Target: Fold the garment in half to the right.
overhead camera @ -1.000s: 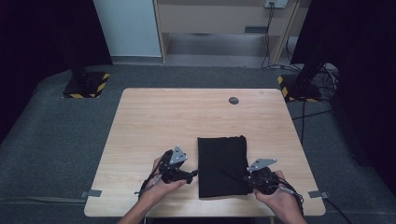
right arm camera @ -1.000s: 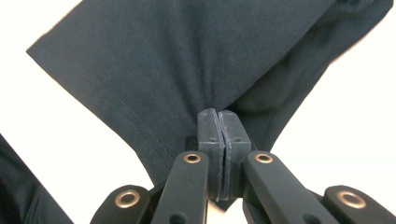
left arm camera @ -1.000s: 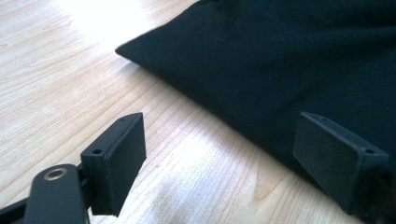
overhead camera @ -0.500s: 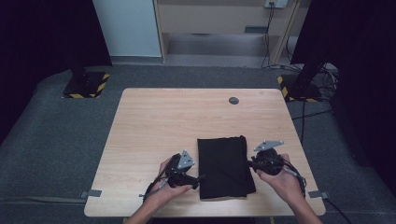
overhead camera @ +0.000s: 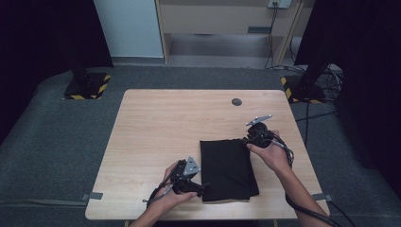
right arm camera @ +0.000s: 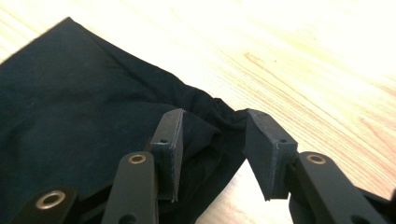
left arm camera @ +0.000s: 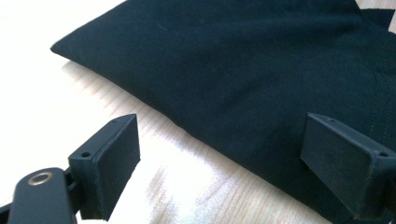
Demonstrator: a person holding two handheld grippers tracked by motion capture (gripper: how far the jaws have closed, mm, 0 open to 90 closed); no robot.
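On table, near front edge: folded black cloth, flat, far right corner bunched. Right gripper jaws just been opening, bunched corner loose between them. Left gripper spread wide at cloth's near left edge, holding nothing. Cloth's folds hard to read.

Wooden table, dark disc

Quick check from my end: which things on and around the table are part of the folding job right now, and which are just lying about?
In the job:
- black cloth, folded flat on the table
- left claw, open at the cloth's near left edge
- right claw, jaws just been opening, the cloth's far right corner between them

Lying about:
- small dark disc near the table's far edge
- two striped stand bases on the floor
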